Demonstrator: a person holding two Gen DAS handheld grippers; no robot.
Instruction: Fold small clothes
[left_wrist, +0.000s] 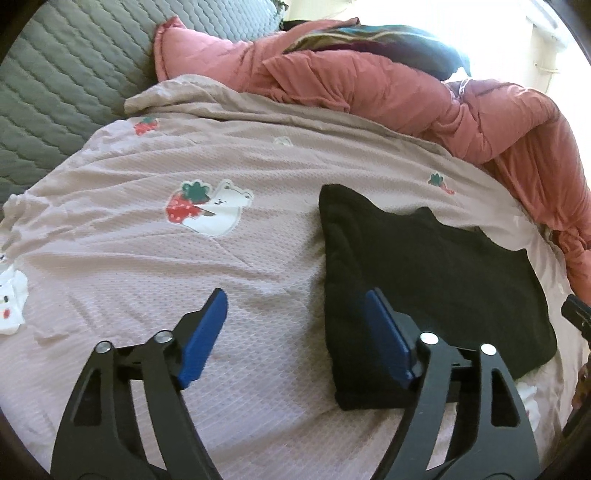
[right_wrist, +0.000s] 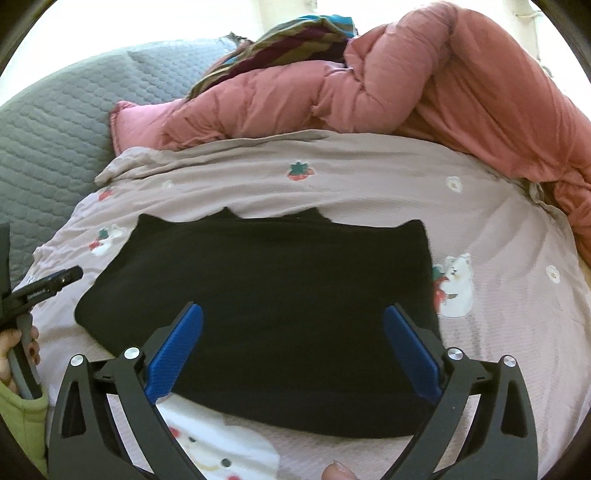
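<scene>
your black knit garment (right_wrist: 266, 306) lies folded, a thick soft rectangle on the waffle-textured pink blanket (left_wrist: 147, 266); your left claw (left_wrist: 295, 332) and right claw (right_wrist: 293, 347) both gape, empty.

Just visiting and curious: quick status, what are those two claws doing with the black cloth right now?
Left gripper open, empty. Right gripper open, above black garment. Garment folded, flat on pink bedspread. Nothing on top of it; red quilt bunched behind.
</scene>
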